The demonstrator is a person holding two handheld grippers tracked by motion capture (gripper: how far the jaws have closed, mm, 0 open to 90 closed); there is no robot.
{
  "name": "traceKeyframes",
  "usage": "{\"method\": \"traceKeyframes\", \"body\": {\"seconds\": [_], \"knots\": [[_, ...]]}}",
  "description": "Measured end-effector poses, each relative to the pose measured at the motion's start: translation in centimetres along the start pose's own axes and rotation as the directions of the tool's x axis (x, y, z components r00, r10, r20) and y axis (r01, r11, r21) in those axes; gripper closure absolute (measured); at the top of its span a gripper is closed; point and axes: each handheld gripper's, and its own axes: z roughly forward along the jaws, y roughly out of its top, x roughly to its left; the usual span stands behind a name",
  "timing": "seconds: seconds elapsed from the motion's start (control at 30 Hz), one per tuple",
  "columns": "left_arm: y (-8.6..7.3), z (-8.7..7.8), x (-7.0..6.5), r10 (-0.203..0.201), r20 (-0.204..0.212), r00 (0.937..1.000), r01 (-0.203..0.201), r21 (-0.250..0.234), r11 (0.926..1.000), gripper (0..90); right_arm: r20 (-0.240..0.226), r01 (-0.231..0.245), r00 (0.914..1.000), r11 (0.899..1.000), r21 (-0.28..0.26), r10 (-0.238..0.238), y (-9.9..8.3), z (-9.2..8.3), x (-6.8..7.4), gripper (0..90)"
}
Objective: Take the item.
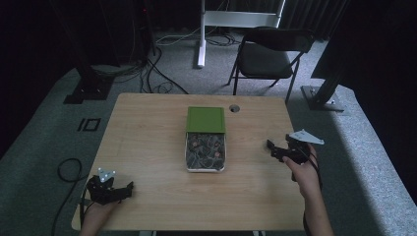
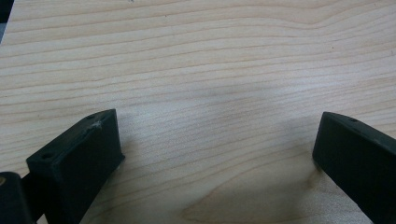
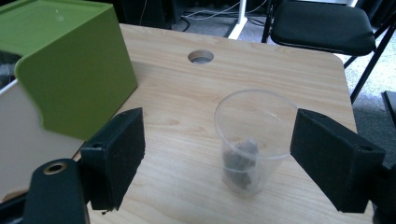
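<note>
A clear plastic cup (image 3: 254,140) stands upright on the wooden table (image 3: 187,93) with a small dark lump at its bottom. My right gripper (image 3: 217,135) is open, one jaw on each side of the cup, and the cup sits closer to the right-hand jaw. In the high view the right gripper (image 1: 271,150) is right of a pale box (image 1: 205,169) full of dark pieces, whose green lid (image 1: 205,119) lies at its far end. My left gripper (image 1: 129,187) rests at the front left corner, open over bare wood (image 2: 215,70), nothing between its fingers (image 2: 93,144).
The green lid (image 3: 70,65) rises close on the left of the right gripper. A round cable hole (image 1: 234,108) is in the table's far edge. A black folding chair (image 1: 273,54) and a white stand (image 1: 201,34) are behind the table, with cables on the floor.
</note>
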Motion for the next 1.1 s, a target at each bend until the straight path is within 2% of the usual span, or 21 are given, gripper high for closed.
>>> {"method": "traceKeyframes", "body": {"seconds": [0.53, 0.63, 0.87, 1.1], "knots": [[0.0, 0.0, 0.0, 0.000, 0.000, 1.0000, 0.000, 0.000, 1.0000, 1.7, -0.004, -0.020, 0.9998, 1.000, 0.022, 0.020, -2.5, -1.0, 0.1, 14.8], [0.0, 0.0, 0.0, 0.001, 0.000, 1.0000, -0.001, 0.001, 1.0000, 1.7, 0.001, -0.011, 0.9999, 0.999, 0.033, 0.011, -3.2, -1.2, 0.2, 14.2], [0.0, 0.0, 0.0, 0.000, 0.000, 1.0000, 0.000, -0.002, 1.0000, 1.7, 0.006, -0.031, 0.9995, 0.998, 0.048, 0.031, -4.8, -1.5, 0.1, 14.2], [0.0, 0.0, 0.0, 0.000, 0.000, 1.0000, 0.000, -0.002, 1.0000, 1.7, -0.001, -0.028, 0.9996, 0.996, 0.079, 0.028, -6.7, -1.5, 0.2, 14.1]]}}
